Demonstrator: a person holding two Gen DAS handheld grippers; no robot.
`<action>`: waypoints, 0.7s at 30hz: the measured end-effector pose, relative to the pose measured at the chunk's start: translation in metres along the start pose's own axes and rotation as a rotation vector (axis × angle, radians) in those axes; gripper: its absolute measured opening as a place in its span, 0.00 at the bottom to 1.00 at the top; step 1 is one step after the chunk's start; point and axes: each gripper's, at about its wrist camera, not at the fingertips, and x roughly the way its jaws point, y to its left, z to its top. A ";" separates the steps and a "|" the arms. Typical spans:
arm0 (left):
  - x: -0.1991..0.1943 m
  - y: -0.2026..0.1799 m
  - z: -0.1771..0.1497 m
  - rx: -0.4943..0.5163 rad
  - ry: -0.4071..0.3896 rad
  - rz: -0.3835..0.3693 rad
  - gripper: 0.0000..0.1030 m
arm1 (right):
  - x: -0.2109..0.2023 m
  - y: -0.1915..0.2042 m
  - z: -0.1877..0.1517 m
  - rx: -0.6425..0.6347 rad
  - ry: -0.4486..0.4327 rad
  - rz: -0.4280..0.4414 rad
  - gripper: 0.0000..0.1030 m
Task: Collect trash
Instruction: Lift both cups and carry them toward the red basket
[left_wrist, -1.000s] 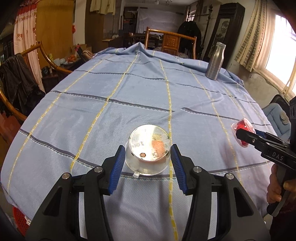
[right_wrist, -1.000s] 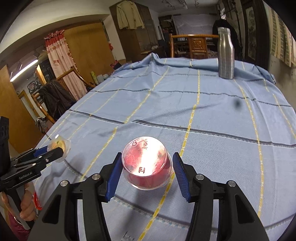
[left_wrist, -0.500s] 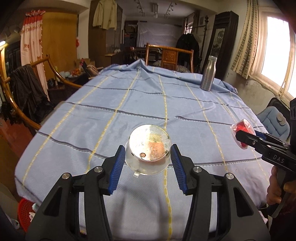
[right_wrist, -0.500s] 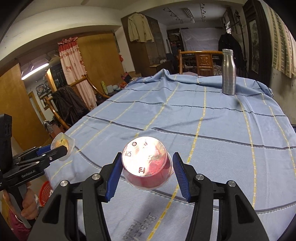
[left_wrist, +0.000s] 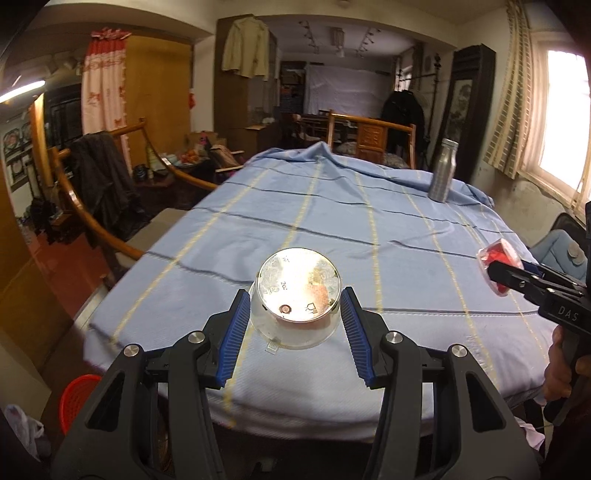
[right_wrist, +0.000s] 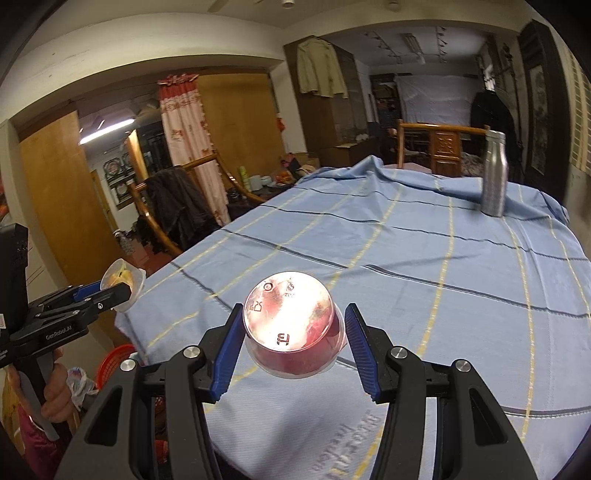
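Observation:
My left gripper (left_wrist: 293, 334) is shut on a clear plastic cup (left_wrist: 298, 295) with orange residue inside, its flat bottom facing the camera, held in the air above the near end of the table. In the right wrist view that same gripper (right_wrist: 122, 291) shows at the left edge with the clear cup (right_wrist: 123, 277). My right gripper (right_wrist: 293, 349) is shut on a clear cup with red contents (right_wrist: 291, 328), also held off the table. In the left wrist view this right gripper (left_wrist: 496, 275) sits at the right edge with the red cup (left_wrist: 496, 258).
A table under a blue checked cloth (left_wrist: 369, 229) stretches ahead, with a silver metal bottle (left_wrist: 442, 171) standing at its far right. A red plastic basket (left_wrist: 77, 400) and a white bag (left_wrist: 22, 424) sit on the floor at lower left. Wooden chairs (left_wrist: 369, 136) ring the table.
Both grippers have pulled back and risen from the table with their cups still gripped. The table's near edge and the red basket on the floor have come into view.

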 end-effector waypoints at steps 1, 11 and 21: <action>-0.003 0.009 -0.003 -0.010 0.001 0.014 0.49 | 0.001 0.007 0.001 -0.010 0.001 0.009 0.53; -0.019 0.112 -0.035 -0.128 0.043 0.185 0.49 | 0.028 0.067 0.007 -0.092 0.061 0.114 0.53; -0.028 0.256 -0.107 -0.389 0.123 0.382 0.49 | 0.073 0.143 0.011 -0.184 0.155 0.228 0.53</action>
